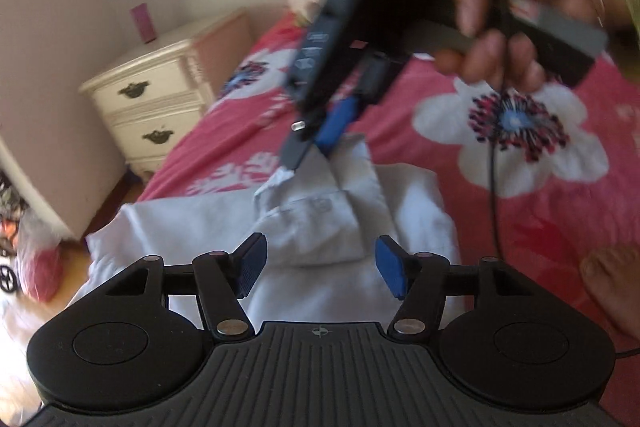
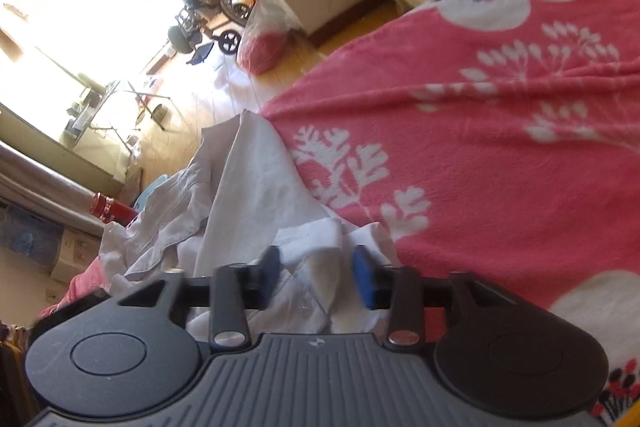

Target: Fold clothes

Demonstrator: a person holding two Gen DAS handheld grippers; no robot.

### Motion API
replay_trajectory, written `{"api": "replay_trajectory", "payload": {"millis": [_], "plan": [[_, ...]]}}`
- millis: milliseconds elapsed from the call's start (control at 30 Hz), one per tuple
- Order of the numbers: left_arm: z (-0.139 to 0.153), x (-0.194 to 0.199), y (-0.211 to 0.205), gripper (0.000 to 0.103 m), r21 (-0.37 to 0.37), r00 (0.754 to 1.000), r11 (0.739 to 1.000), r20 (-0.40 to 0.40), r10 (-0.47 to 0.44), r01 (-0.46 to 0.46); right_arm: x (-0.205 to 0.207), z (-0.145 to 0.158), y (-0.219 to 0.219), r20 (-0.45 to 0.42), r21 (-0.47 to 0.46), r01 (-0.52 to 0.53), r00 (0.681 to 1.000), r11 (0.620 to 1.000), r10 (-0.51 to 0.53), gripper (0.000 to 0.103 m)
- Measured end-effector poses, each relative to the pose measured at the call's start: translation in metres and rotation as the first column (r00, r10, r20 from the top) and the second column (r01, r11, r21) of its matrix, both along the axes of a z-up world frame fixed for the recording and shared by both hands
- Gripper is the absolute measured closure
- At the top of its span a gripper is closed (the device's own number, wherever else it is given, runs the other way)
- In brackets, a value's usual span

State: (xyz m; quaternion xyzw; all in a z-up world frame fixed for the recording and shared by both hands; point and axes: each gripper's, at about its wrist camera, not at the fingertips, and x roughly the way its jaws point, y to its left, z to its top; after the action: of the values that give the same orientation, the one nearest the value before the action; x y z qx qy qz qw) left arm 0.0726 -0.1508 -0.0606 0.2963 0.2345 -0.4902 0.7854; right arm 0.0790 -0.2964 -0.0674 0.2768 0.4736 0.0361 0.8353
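Black ribbed housing fills the bottom of the left wrist view, and beyond it the left tongs [image 1: 320,269] stand apart with nothing between the blue pads. Just past them lies the white shirt [image 1: 224,223], spread on the bed [image 1: 420,95] with its collar bunched up ahead of the pads. Further on, the right tongs [image 1: 310,155] come down from above, gripped by a hand [image 1: 512,27], and their tips pinch a small point of the collar cloth. That hold probably lifts or steadies the collar while the left side is free to reach for another part of the shirt. A black cable [image 1: 494,147] hangs from the upper tool across the red flowered blanket. To the left of the tongs stands a cream nightstand [image 1: 160,95] with a pink cup [image 1: 143,19] on top. No writing is readable; the marks on the upper tool are blurred.

Seen from the right wrist, the same ribbed housing sits closest, and the right tongs [image 2: 316,277] are partly closed with white shirt [image 2: 256,183] cloth bunched between the pads; whether both pads press it I cannot tell here. Most of the shirt trails off to the left, over the edge of the bed [image 2: 500,147] toward the wooden floor [image 2: 180,131]. A red can [image 2: 110,209] lies far left; its print is too small to read.
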Motion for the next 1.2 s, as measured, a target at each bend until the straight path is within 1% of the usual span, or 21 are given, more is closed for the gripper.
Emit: {"api": "replay_trajectory", "payload": {"millis": [67, 100, 167, 267, 367, 433, 467, 533, 600, 667, 700, 800, 833, 867, 900, 967, 1000, 1100, 1200], "plan": [[-0.002, -0.001, -0.005, 0.043, 0.002, 1.0, 1.0, 0.021, 0.007, -0.007, 0.009, 0.002, 0.004, 0.007, -0.006, -0.034, 0.999, 0.999, 0.034, 0.094], [-0.002, 0.0, -0.005, 0.043, -0.003, 1.0, 1.0, 0.021, 0.018, -0.018, 0.013, 0.003, 0.007, 0.014, -0.011, -0.052, 0.999, 0.999, 0.052, 0.096], [-0.002, 0.002, -0.003, 0.043, -0.014, 0.999, 0.999, 0.011, 0.039, -0.039, 0.025, 0.005, 0.011, 0.031, -0.006, -0.083, 0.996, 0.997, 0.083, 0.098], [-0.005, 0.006, -0.004, 0.043, -0.005, 0.997, 0.997, 0.019, 0.074, -0.074, 0.048, 0.004, 0.013, 0.033, 0.052, -0.105, 0.994, 0.993, 0.104, 0.099], [-0.006, 0.015, -0.004, 0.043, -0.006, 0.988, 0.988, 0.019, 0.156, -0.156, 0.073, -0.005, 0.018, 0.026, 0.117, -0.122, 0.992, 0.986, 0.12, 0.099], [-0.006, 0.026, -0.001, 0.043, -0.021, 0.972, 0.972, -0.016, 0.233, -0.233, 0.089, -0.015, 0.022, 0.02, 0.158, -0.124, 0.992, 0.98, 0.122, 0.099], [-0.006, 0.033, 0.001, 0.043, -0.025, 0.962, 0.962, -0.041, 0.27, -0.271, 0.097, -0.022, 0.022, 0.017, 0.194, -0.123, 0.992, 0.973, 0.122, 0.097], [-0.006, 0.048, 0.006, 0.043, -0.028, 0.93, 0.934, -0.106, 0.351, -0.356, 0.103, -0.029, 0.016, 0.027, 0.242, -0.092, 0.996, 0.966, 0.088, 0.097], [-0.006, 0.065, 0.014, 0.043, -0.037, 0.887, 0.902, -0.199, 0.416, -0.431, 0.103, -0.032, 0.008, 0.05, 0.28, -0.058, 0.998, 0.958, 0.045, 0.096], [-0.005, 0.078, 0.024, 0.043, -0.064, 0.845, 0.87, -0.285, 0.453, -0.488, 0.095, -0.024, -0.005, 0.097, 0.302, -0.04, 0.995, 0.952, 0.011, 0.092], [-0.004, 0.083, 0.028, 0.043, -0.081, 0.833, 0.861, -0.311, 0.457, -0.503, 0.089, -0.018, -0.013, 0.118, 0.298, -0.035, 0.993, 0.954, 0.0, 0.09], [-0.002, 0.096, 0.038, 0.043, -0.128, 0.799, 0.83, -0.383, 0.463, -0.543, 0.068, -0.001, -0.03, 0.162, 0.22, -0.026, 0.987, 0.975, -0.01, 0.074], [-0.002, 0.099, 0.039, 0.043, -0.137, 0.798, 0.829, -0.393, 0.456, -0.542, 0.062, 0.003, -0.034, 0.174, 0.191, -0.023, 0.985, 0.981, -0.011, 0.062], [-0.002, 0.101, 0.039, 0.043, -0.144, 0.798, 0.83, -0.401, 0.449, -0.539, 0.055, 0.006, -0.038, 0.185, 0.168, -0.027, 0.983, 0.985, -0.005, 0.054], [-0.002, 0.104, 0.037, 0.043, -0.145, 0.802, 0.834, -0.402, 0.442, -0.532, 0.051, 0.006, -0.04, 0.187, 0.15, -0.038, 0.982, 0.988, 0.01, 0.052], [-0.001, 0.107, 0.033, 0.043, -0.146, 0.81, 0.843, -0.401, 0.428, -0.518, 0.047, -0.001, -0.042, 0.164, 0.127, -0.051, 0.986, 0.991, 0.03, 0.043], [-0.001, 0.106, 0.03, 0.043, -0.144, 0.812, 0.846, -0.399, 0.425, -0.513, 0.047, -0.008, -0.043, 0.142, 0.129, -0.046, 0.99, 0.991, 0.027, 0.042], [-0.003, 0.112, 0.028, 0.043, -0.14, 0.801, 0.844, -0.425, 0.421, -0.518, 0.047, -0.031, -0.048, 0.07, 0.194, -0.028, 0.997, 0.981, 0.015, 0.042], [-0.006, 0.12, 0.025, 0.043, -0.132, 0.789, 0.842, -0.448, 0.42, -0.523, 0.05, -0.048, -0.048, 0.028, 0.215, -0.007, 1.0, 0.977, 0.001, 0.042]]}}
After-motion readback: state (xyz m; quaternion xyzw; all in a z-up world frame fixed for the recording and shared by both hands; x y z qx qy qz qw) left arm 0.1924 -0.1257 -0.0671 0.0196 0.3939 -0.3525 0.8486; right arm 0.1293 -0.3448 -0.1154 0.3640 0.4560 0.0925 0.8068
